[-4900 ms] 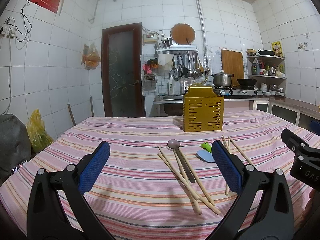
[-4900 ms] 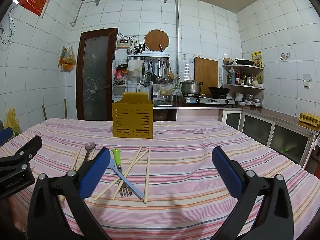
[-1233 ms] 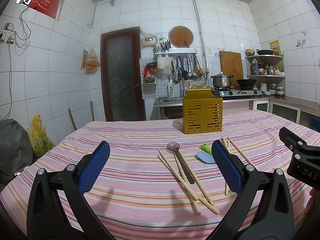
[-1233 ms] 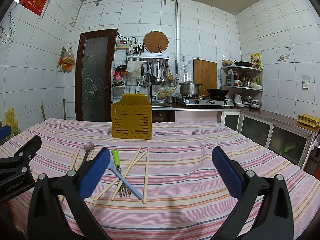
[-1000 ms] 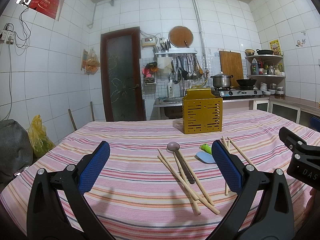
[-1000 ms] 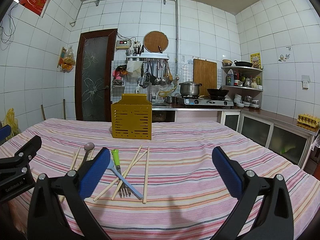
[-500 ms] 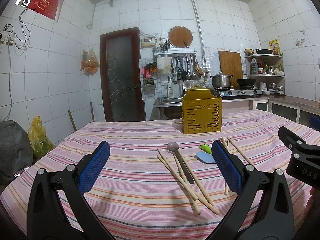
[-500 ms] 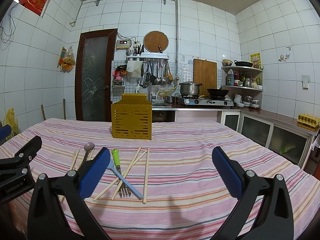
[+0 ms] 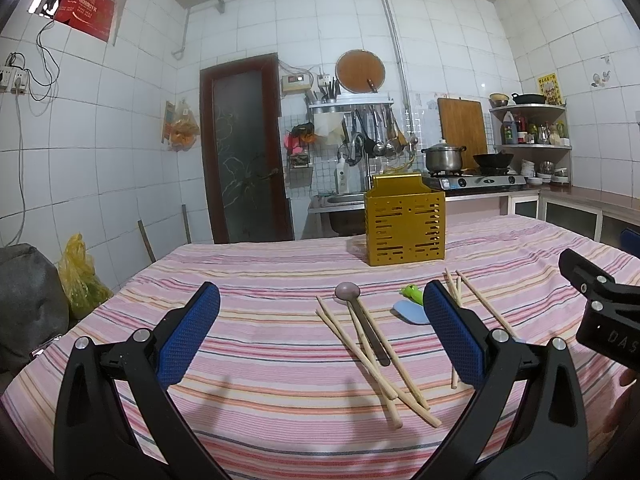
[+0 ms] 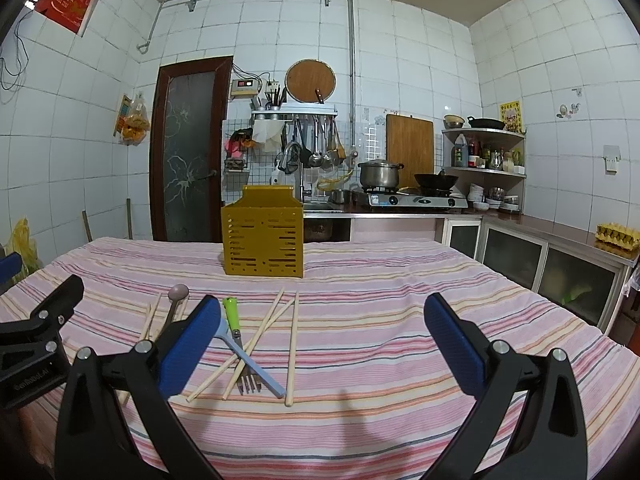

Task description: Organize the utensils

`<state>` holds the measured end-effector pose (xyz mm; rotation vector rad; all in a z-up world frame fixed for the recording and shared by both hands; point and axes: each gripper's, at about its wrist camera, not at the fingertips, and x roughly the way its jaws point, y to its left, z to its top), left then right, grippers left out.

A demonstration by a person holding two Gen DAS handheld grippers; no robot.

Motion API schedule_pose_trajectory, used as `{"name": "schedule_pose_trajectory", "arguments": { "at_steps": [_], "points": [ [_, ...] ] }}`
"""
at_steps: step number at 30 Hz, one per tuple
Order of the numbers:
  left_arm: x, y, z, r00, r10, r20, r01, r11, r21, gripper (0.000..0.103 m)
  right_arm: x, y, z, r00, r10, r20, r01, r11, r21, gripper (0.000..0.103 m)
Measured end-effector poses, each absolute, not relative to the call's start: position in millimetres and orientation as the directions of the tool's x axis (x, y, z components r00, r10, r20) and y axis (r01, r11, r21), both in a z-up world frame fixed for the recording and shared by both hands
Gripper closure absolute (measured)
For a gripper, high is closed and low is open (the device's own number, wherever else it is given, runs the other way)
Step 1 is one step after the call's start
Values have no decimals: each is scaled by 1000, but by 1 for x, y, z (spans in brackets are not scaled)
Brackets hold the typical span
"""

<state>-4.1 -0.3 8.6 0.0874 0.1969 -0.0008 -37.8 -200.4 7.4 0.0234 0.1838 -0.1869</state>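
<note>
Yellow slotted caddy (image 9: 405, 225) stood at twelve o'clock on the striped surface (image 9: 260, 344), chopsticks (image 9: 370, 354), spoon (image 9: 362, 320) and fork (image 10: 240, 346) (green-handled) scattered before it unobstructed. Left claw (image 9: 320, 334) and right claw (image 10: 322, 340) gaped, released; nothing had shifted since earlier.

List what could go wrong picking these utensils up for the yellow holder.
The chopsticks lie crossed with the spoon, so a grasp may drag several. The fork lies crossed with the blue utensil and more chopsticks. Everything lies flat on the striped cloth, which fingertips could snag.
</note>
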Motion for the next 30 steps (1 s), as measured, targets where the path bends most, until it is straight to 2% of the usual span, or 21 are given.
{"name": "schedule_pose_trajectory", "arguments": {
  "at_steps": [12, 20, 25, 30],
  "points": [
    [4, 6, 2, 978, 8, -207, 9, 997, 79, 5, -35, -204, 4, 968, -175, -181, 185, 982, 40, 4],
    [25, 21, -6, 949, -56, -309, 64, 998, 16, 5, -30, -212, 2, 958, -190, -215, 211, 974, 77, 4],
    [41, 14, -7, 924, -64, -377, 98, 993, 71, 5, -10, -217, 3, 950, -139, -280, 173, 980, 101, 4],
    [68, 19, 12, 922, -11, -386, 54, 993, 101, 5, 20, -221, 15, 943, -121, -309, 155, 984, 87, 4]
  ]
}}
